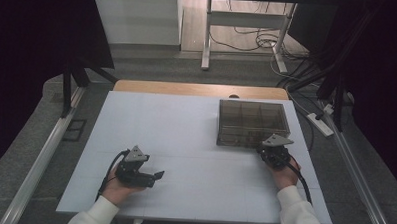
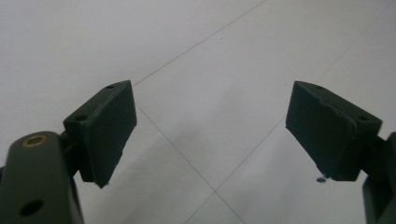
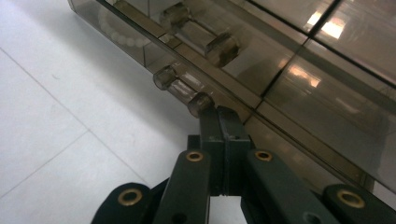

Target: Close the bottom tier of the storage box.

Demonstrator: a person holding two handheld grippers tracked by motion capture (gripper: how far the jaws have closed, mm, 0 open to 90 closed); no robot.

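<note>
A smoky see-through compartment box [image 1: 253, 123] lies at the table's right rear, lid down. My right gripper [image 1: 267, 147] is at its front edge. In the right gripper view its jaws [image 3: 223, 116] are pressed together with nothing between them, and the tips rest against the box's front wall [image 3: 261, 100], just beside one end of a clear bar handle [image 3: 182, 88]. A second clear handle [image 3: 198, 35] sits higher on the lid. My left gripper [image 1: 155, 178] rests low over the table at the front left, pointing right. Its jaws [image 2: 210, 135] stand wide apart over bare white surface.
White beads [image 3: 119, 32] show dimly inside a front compartment of the box. The white table top [image 1: 185, 136] has faint seam lines, with a wooden strip [image 1: 197, 89] along its far edge. A desk frame and cables [image 1: 249, 38] lie on the floor beyond.
</note>
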